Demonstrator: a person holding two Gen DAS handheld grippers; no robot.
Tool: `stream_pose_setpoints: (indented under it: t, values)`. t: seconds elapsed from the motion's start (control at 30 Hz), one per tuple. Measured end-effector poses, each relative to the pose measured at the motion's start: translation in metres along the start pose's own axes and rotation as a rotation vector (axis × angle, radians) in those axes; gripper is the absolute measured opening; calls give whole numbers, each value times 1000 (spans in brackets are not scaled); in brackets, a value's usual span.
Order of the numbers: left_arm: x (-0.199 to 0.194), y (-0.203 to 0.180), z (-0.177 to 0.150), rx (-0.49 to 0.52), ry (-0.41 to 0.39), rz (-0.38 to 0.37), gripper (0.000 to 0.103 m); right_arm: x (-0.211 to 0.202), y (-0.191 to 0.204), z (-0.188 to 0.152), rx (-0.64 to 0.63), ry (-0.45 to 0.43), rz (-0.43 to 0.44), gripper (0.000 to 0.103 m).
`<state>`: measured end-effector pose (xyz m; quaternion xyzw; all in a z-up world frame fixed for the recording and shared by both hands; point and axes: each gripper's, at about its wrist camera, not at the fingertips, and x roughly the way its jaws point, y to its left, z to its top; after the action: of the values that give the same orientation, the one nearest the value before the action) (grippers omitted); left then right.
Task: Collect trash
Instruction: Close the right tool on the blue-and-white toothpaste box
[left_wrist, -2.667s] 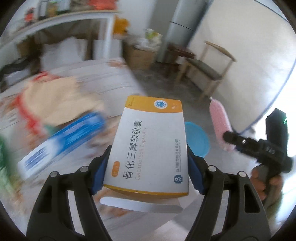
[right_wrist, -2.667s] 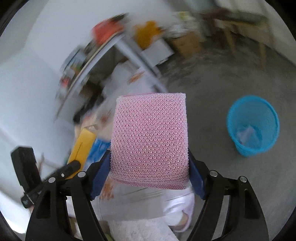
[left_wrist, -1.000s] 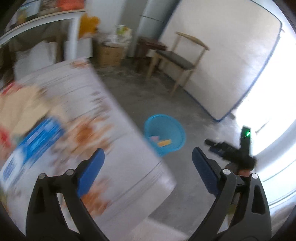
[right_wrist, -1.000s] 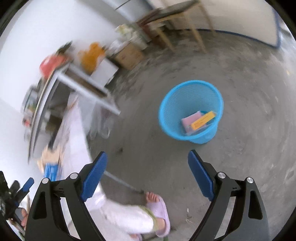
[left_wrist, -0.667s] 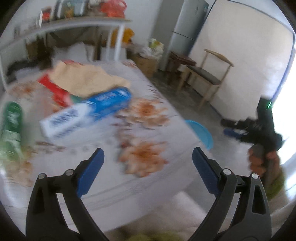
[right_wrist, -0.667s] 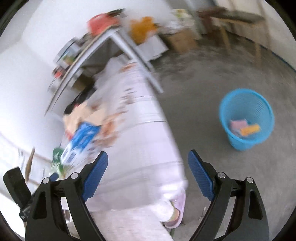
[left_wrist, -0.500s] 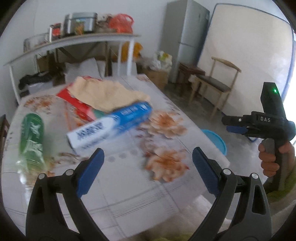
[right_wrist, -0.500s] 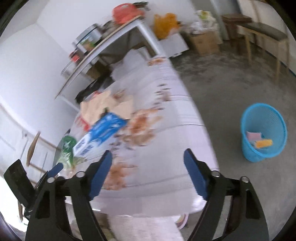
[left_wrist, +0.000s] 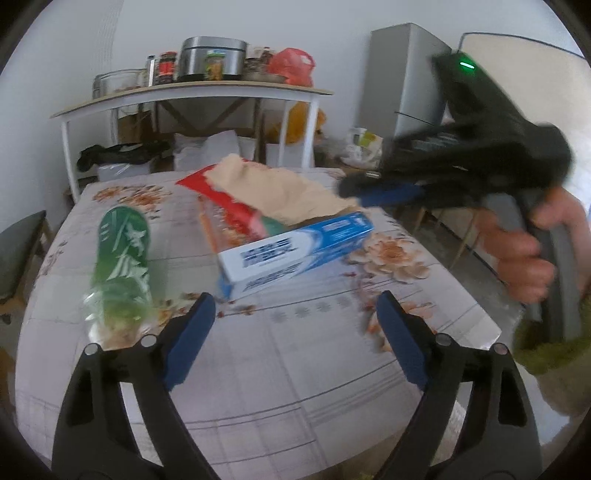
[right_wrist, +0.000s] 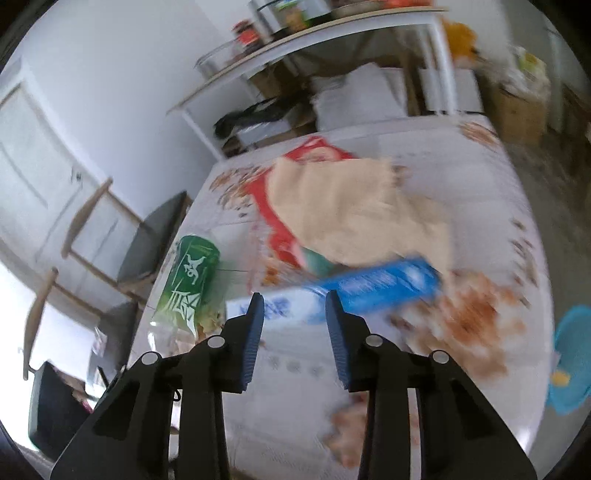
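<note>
1. Now the table (left_wrist: 295, 369) – still littered, both tools over it for another pick.
2. Beige paper (left_wrist: 280, 192) drapes a red packet (left_wrist: 221, 206); blue box (left_wrist: 295, 251) and green bottle (left_wrist: 123, 254) lie close by.
3. Left gripper (left_wrist: 295, 332) – spread, empty.
4. Right gripper (right_wrist: 293, 332) – jaws just narrowing, nothing between, lined up on the box.

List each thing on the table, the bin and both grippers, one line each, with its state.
Toothpaste box: lying flat on the table, untouched.
Green bottle: lying on its side.
Red packet: flat, partly under the beige paper.
Beige paper: crumpled, draped over the packet.
Blue bin: on the floor beside the table.
Left gripper: open, empty.
Right gripper: jaws just narrowed, nothing between them.
</note>
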<state>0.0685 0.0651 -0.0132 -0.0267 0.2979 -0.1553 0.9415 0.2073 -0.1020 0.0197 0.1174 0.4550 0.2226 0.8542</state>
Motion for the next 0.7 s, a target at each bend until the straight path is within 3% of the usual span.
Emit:
stream_pose_setpoints:
  t: [0.3,0.7]
  values:
    - [-12,24,-13,-35,-1,-4,72,61,29,20,-79,102,-93,32]
    - [-12,41,-17,-80,1,-52,59,68,32,11,-82,139,-174,32]
